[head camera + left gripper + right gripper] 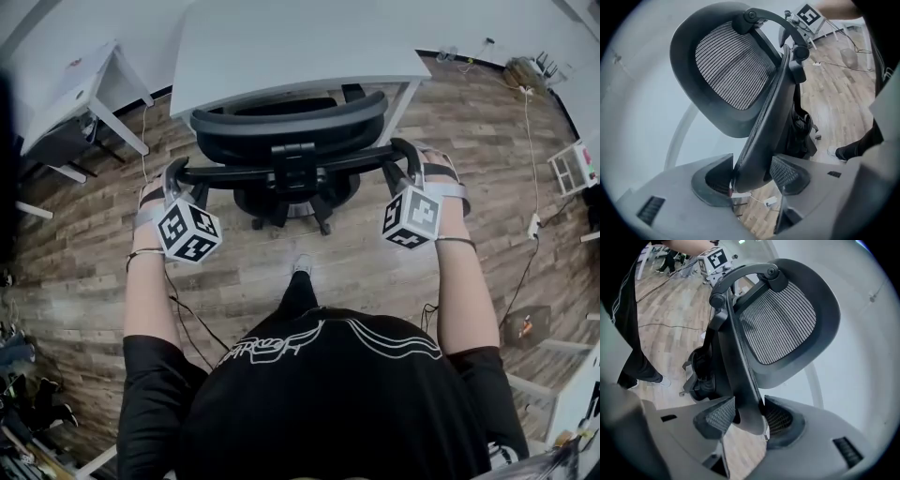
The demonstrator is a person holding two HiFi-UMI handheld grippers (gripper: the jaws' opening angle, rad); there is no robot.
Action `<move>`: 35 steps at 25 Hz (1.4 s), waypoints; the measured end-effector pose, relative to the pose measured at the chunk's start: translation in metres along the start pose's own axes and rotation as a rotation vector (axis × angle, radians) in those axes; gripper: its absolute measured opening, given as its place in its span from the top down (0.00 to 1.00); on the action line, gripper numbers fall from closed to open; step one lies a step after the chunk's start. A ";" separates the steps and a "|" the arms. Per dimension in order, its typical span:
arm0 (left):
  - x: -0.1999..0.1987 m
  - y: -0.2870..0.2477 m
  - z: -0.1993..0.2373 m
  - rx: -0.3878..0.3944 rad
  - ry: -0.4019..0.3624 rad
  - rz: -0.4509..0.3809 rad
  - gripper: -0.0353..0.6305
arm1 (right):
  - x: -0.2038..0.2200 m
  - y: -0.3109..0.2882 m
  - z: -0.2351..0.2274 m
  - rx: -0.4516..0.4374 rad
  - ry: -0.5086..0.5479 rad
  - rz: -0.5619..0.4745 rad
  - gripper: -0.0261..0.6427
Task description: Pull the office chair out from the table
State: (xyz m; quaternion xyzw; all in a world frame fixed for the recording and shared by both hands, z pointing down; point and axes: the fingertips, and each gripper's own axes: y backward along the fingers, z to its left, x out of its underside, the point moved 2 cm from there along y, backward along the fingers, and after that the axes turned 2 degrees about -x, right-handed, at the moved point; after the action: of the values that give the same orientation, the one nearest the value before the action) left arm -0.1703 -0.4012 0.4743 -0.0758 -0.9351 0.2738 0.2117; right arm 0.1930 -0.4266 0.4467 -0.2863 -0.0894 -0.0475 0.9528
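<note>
The black office chair (291,127) faces the white table (281,47), its seat partly under the tabletop. Its mesh backrest runs left to right in the head view. My left gripper (178,173) clamps the backrest's left edge, and my right gripper (409,155) clamps its right edge. In the left gripper view the backrest rim (761,140) fills the gap of my left gripper (750,173), with the mesh headrest (731,70) above. In the right gripper view the rim (740,380) sits pinched in my right gripper (751,416), below the headrest (783,319).
A small white side table (80,89) stands at the left. Cables and a power strip (534,225) lie on the wood floor at the right, near a white rack (574,167). The person's shoe (302,265) is just behind the chair's wheeled base (291,202).
</note>
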 end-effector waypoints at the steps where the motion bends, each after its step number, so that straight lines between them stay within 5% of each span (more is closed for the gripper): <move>1: 0.001 0.007 -0.005 -0.001 0.002 0.002 0.62 | 0.001 0.006 0.004 0.001 -0.001 -0.004 0.66; 13: 0.017 0.106 -0.072 -0.027 0.049 0.004 0.61 | 0.012 0.088 0.060 0.025 -0.021 -0.065 0.64; 31: 0.032 0.182 -0.120 -0.029 0.092 -0.001 0.60 | 0.016 0.158 0.106 -0.029 -0.036 -0.115 0.64; 35: 0.034 0.192 -0.126 0.019 0.085 -0.048 0.60 | 0.016 0.165 0.110 -0.020 -0.060 -0.118 0.63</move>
State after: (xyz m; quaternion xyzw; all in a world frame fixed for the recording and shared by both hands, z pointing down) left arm -0.1410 -0.1707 0.4776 -0.0628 -0.9243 0.2739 0.2584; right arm 0.2166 -0.2286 0.4517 -0.2914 -0.1339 -0.0958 0.9423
